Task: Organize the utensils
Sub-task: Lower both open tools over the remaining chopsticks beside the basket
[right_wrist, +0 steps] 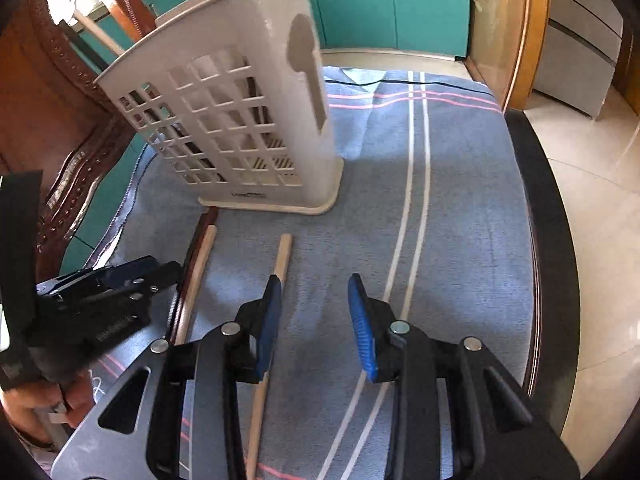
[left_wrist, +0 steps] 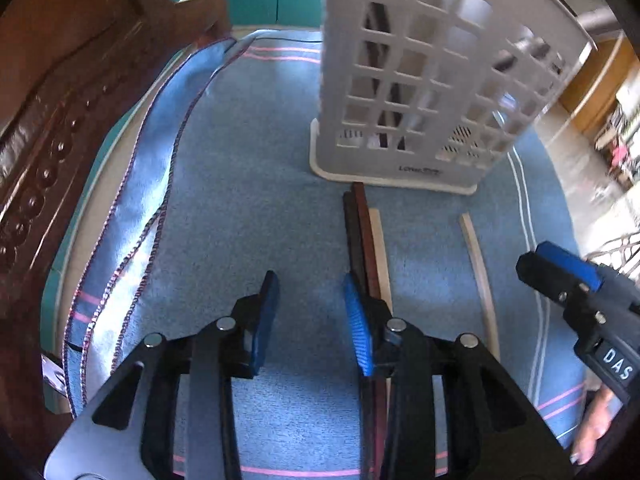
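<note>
A white slotted utensil holder (left_wrist: 424, 80) stands on a blue towel (left_wrist: 248, 184); it also shows in the right wrist view (right_wrist: 240, 128), with several sticks standing inside. Dark chopsticks (left_wrist: 358, 236) and a pale chopstick (left_wrist: 378, 248) lie side by side in front of it; another pale chopstick (left_wrist: 478, 268) lies apart to the right. My left gripper (left_wrist: 310, 316) is open above the towel, its right finger over the dark chopsticks. My right gripper (right_wrist: 316, 320) is open, its left finger over the lone pale chopstick (right_wrist: 280, 260). It also shows in the left wrist view (left_wrist: 560, 268).
A carved dark wooden chair back (left_wrist: 60, 120) runs along the left. The table's dark edge (right_wrist: 548, 240) curves on the right, with tiled floor beyond. Teal cabinets (right_wrist: 392, 0) stand behind. The towel's folded hem (left_wrist: 132, 208) lies at the left.
</note>
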`<action>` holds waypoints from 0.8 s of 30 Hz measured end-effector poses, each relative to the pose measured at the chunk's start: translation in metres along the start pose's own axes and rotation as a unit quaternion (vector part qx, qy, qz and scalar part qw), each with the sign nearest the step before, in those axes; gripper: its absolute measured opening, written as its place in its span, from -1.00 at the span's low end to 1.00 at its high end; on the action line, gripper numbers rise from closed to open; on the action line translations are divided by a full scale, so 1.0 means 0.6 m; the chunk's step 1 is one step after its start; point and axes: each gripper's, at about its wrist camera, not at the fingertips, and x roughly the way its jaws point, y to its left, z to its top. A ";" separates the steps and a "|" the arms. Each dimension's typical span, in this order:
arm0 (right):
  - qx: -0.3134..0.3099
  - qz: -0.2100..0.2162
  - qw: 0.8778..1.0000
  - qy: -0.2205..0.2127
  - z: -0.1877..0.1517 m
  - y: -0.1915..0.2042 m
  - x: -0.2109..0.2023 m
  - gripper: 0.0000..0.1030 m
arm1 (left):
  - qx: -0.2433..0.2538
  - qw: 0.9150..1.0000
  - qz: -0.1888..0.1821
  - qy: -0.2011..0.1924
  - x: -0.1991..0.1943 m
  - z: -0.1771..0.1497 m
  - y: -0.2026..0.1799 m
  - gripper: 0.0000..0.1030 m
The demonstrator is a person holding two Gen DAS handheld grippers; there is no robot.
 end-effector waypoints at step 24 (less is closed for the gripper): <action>-0.029 -0.018 0.999 0.016 -0.012 0.023 0.021 -0.33 | 0.026 1.000 -0.001 -0.010 -0.022 -0.027 -0.016 -0.13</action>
